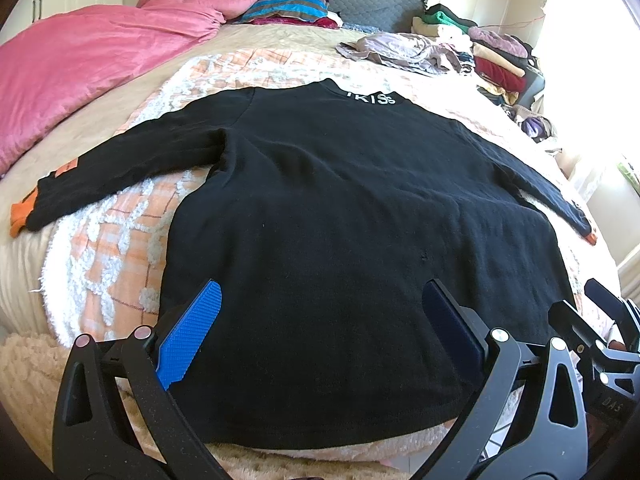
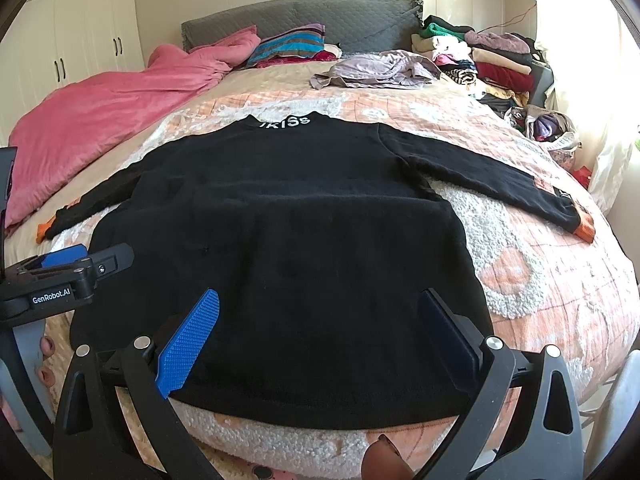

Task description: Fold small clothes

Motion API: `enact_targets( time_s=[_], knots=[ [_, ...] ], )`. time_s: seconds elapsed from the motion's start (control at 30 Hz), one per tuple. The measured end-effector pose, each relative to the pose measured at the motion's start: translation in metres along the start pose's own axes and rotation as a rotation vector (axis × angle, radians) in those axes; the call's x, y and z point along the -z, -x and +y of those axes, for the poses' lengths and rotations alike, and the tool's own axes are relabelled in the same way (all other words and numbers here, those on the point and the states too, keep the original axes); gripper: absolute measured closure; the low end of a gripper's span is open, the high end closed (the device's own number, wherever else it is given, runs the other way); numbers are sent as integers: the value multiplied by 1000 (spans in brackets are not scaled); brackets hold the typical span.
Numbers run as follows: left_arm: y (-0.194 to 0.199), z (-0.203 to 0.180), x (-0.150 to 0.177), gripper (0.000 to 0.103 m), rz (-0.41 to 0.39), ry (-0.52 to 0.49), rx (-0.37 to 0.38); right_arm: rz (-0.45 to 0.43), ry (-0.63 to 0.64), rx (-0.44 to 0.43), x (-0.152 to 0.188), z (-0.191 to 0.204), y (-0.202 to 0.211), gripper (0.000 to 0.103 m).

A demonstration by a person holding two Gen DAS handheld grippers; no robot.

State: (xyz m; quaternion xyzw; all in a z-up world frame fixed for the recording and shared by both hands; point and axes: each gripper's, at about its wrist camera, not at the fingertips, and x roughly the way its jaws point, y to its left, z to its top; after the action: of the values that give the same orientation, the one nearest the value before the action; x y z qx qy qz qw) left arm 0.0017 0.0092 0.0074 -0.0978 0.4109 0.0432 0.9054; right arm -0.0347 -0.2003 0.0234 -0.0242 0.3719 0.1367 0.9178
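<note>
- Black sweater (image 1: 340,216): spread flat on the bed (image 1: 120,248), sleeves out, hem nearest, ready for a first fold.
- Left claw (image 1: 320,328) and right claw (image 2: 320,336): fingers apart, empty, poised above the hem.

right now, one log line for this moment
black sweater flat on bed | left gripper open | right gripper open | unfolded

Black sweater (image 1: 340,220) spread flat on bed (image 1: 248,64), left tongs (image 1: 320,320) gaping

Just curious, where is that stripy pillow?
The striped pillow lies at the bed's far end against the grey headboard, beside the pink duvet.
</note>
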Motion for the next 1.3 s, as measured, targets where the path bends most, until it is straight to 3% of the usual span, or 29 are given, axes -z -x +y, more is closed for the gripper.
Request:
enact_targets(
  time_s=[0.57, 0.83, 1.0, 1.3],
  knots=[
    [-19, 2, -53, 8, -15, -2, -8, -24, -48, 13, -44, -13, -27, 4],
    [-31, -5, -84, 8, -22, -9, 2, -50, -104, 41, -71, -32, -38, 4],
    [-44, -8, -99, 8, -13, -7, 7, -61, -183, 6, -88, -50, -41, 4],
    [-73, -22, -128, 8, 27, -15, 42, -91, -263, 95, -104, -90, -49, 4]
  ],
)
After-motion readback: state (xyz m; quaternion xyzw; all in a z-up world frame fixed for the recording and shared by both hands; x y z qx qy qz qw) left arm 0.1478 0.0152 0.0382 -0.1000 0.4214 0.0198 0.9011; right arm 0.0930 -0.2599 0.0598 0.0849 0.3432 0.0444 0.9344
